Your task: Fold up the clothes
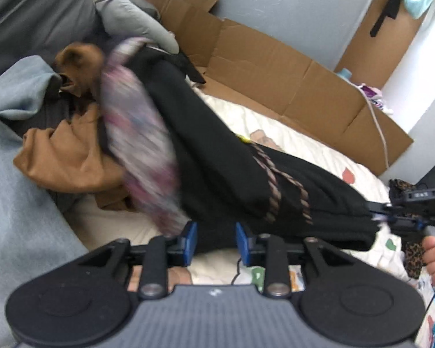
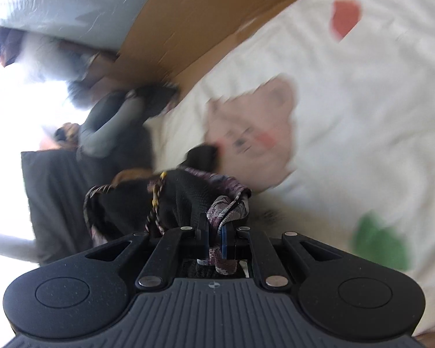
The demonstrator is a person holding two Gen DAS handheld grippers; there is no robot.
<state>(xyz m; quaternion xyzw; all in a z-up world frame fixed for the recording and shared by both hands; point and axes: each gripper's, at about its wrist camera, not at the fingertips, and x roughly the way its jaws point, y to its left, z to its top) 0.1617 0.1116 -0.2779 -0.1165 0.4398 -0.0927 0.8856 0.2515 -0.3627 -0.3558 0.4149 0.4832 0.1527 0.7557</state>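
You are working on a bed under a white quilt printed with cartoon animals and red and green shapes. Flattened cardboard leans along the grey wall behind it. A heap of brown, grey and denim clothes lies at the left. Your left hand-held gripper stands partly open, the black garment between its pads. Your right hand-held gripper is clamped on that garment's patterned lining, lifting it. No writing is legible.

Grey wall w/ flattened cardboard against it, white printed bedsheet, bright daylight.
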